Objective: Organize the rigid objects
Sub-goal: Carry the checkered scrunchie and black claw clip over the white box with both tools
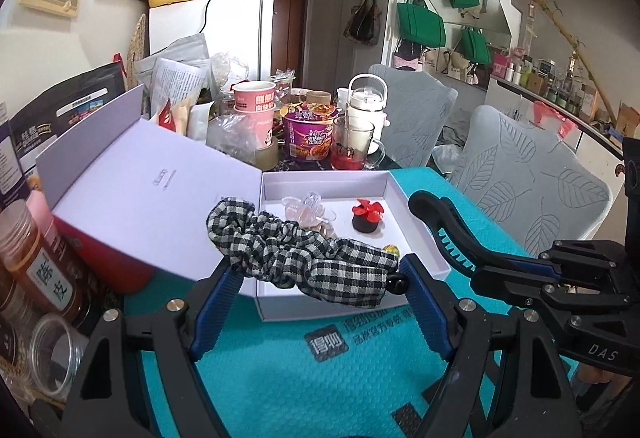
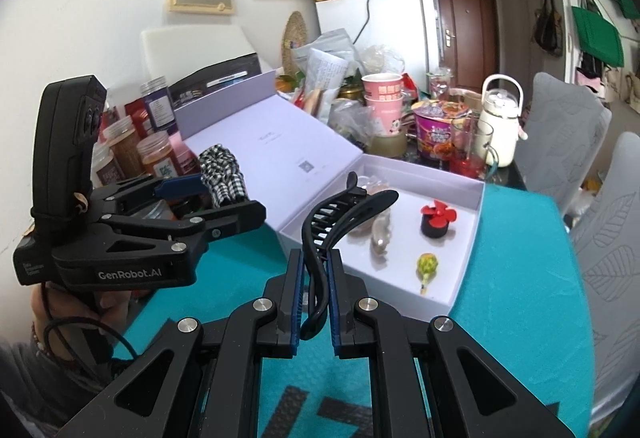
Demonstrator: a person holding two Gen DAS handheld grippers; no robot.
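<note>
Two grippers are holding hair accessories over a teal foam mat.

The left gripper (image 1: 320, 278) is pinching a soft, crumpled black-and-white checked scrunchie (image 1: 296, 246) above the near edge of the open lavender cardboard box (image 1: 320, 180); the right gripper (image 2: 314, 278) is clamping a curved, toothed black plastic hair clip (image 2: 340, 214) just before it. Inside are lying a red flower clip (image 2: 436, 220) and clear clips (image 1: 306, 208); beyond, a cluttered table (image 1: 280, 166) is crowding a white fridge (image 2: 400, 30).

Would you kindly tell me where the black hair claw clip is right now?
The black hair claw clip is clamped in the right gripper, raised above the near-left corner of the white box.
</note>
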